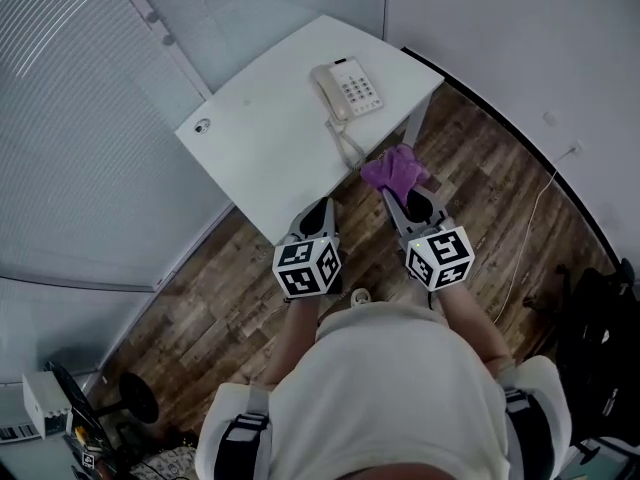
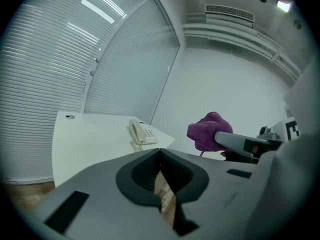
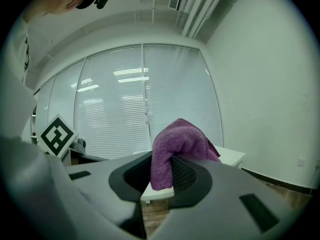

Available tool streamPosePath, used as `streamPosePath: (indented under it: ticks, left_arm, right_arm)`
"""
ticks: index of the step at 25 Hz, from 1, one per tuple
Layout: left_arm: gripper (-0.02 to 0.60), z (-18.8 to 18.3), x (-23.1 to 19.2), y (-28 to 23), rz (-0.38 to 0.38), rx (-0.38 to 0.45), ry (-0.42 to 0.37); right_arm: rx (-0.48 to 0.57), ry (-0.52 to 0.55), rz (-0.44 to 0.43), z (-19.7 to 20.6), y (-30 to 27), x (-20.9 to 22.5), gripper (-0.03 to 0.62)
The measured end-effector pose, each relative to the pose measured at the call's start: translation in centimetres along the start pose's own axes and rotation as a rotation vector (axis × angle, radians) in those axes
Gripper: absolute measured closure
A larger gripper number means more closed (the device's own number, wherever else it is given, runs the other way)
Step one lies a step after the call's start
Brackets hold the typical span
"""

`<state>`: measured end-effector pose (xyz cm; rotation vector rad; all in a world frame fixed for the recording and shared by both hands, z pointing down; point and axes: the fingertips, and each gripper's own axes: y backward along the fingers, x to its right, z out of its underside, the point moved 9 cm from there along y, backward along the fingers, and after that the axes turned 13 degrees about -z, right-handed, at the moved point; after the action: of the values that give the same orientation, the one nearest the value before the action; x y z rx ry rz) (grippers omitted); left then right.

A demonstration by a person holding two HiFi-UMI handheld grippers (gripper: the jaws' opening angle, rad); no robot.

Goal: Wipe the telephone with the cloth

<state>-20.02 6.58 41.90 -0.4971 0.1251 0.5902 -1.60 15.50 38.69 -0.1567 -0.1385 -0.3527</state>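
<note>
Purple cloth point(image 1: 395, 171) clamped in right hand-held gripper point(image 3: 161, 175) — telephone point(image 1: 346, 90) on white table point(image 1: 260, 143).

The crumpled purple cloth point(image 1: 397, 171) is covering the right hand-held gripper point(image 1: 404, 190) at its tips (head view); a round speck point(image 1: 203, 125) on the white table point(image 1: 260, 143) is looking indistinct.

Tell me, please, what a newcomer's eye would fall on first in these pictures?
The purple cloth, bunched and clamped in the right gripper, stands out against the wooden floor just off the near edge of the white table. Next comes the pale telephone, sitting towards the table's far side. The left gripper is shut and empty.
</note>
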Motion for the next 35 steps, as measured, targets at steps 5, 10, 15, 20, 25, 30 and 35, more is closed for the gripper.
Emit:
streamPosePath:
  ticks: [5,10,15,20,25,30,35]
  left_arm:
    - [0.561,-0.8,-0.8,-1.2,0.010,-0.007,-0.015]
    - [0.561,-0.5,-1.6,-2.0,0.003,-0.015,0.008]
    - [0.561,-0.7,-2.3,-3.0,-0.017,-0.020,0.018]
    - [0.561,-1.2,-3.0,-4.9,-0.051,-0.025,0.028]
    - [0.561,-2.5,-3.6,-8.3,-0.096,-0.017,0.036]
    - [0.561,-5.1,-3.4,-11.5,-0.121,-0.012,0.031]
    - [0.561,-7.5,-3.3,-14.3,-0.156,0.010,0.048]
  right_arm:
    - [-0.002,0.009,0.016,-0.3,-1.5,0.5,0.507]
    - [-0.025,0.011,0.023,0.2,-2.0,1.1,0.507]
    - [-0.030,0.014,0.011,0.3,-3.1,2.1,0.507]
    - [-0.029,0.023,-0.023,-0.3,-5.2,3.8,0.507]
    - [-0.029,0.032,-0.056,-1.0,-8.3,7.6,0.507]
    - [-0.004,0.024,-0.077,-2.9,-11.0,11.3,0.507]
    - [0.001,0.038,-0.111,-4.6,-14.1,14.6,0.507]
